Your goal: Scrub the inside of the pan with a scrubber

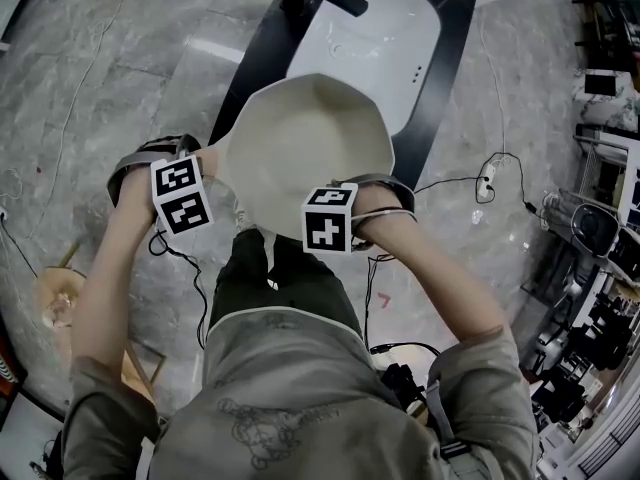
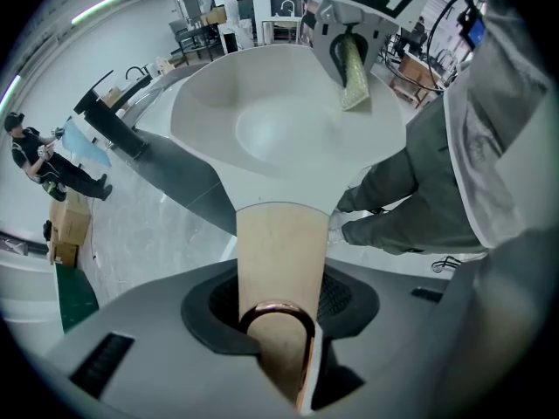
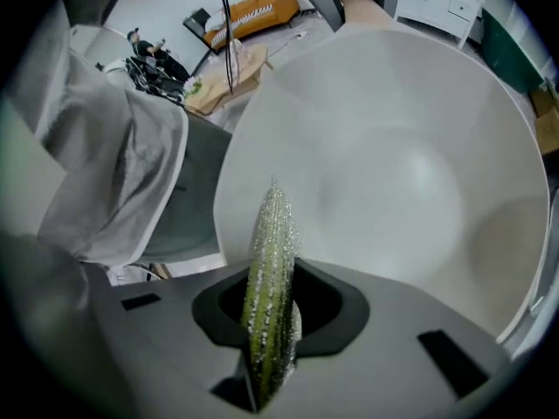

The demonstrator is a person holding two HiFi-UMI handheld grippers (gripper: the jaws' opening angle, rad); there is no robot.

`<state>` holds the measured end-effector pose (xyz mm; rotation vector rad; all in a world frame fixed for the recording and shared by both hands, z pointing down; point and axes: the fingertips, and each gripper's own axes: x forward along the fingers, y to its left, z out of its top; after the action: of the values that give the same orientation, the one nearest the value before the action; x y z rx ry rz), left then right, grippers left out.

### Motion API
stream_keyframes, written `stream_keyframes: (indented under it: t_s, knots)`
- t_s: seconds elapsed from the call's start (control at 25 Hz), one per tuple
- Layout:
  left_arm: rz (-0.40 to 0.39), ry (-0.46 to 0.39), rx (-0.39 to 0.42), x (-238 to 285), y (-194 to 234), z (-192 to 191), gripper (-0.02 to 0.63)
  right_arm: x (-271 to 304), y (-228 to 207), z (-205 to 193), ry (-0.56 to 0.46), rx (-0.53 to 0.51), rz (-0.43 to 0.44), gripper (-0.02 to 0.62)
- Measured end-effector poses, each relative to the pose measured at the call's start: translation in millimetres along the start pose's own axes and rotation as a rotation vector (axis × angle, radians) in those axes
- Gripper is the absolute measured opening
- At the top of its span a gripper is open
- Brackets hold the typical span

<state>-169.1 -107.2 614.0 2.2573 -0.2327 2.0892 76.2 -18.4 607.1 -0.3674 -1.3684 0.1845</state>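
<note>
A white pan [image 1: 305, 143] is held up in front of the person, tilted over the floor. My left gripper [image 1: 190, 188] is shut on its tan handle [image 2: 279, 251], which runs between the jaws with a copper hanging ring [image 2: 278, 314] at its end. My right gripper [image 1: 335, 218] is shut on a green-and-silver scrubber [image 3: 271, 269] at the pan's near rim. From the left gripper view the scrubber [image 2: 352, 77] hangs over the pan's [image 2: 271, 125] far rim, just off the inner wall. The pan's inside [image 3: 410, 164] looks plain white.
A white basin on a black stand [image 1: 385, 43] lies just beyond the pan. Cables and a power strip [image 1: 487, 180] trail on the marble floor. Equipment racks [image 1: 600, 228] crowd the right side, a wooden stool [image 1: 58, 303] stands at left. A person [image 2: 35, 155] stands far off.
</note>
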Motion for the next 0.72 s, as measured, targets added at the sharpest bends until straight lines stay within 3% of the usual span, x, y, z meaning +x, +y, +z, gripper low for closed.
stream_keyframes:
  t_s: [0.28,0.4,0.52,0.72]
  knots:
    - [-0.007,-0.003,-0.012,1,-4,1,0.153,-20,26,71,-0.367,0.086,0.207,0.072]
    - [-0.008,-0.005,-0.021,1,-4,0,0.153,-51,15,102,-0.655,0.181,0.226,0.072]
    - [-0.010,-0.009,-0.033,2,-6,0,0.154,-88,-16,111,-0.924,0.334,0.098,0.074]
    - [-0.027,-0.051,-0.061,-3,-9,4,0.186,-130,-54,87,-1.141,0.548,-0.166,0.074]
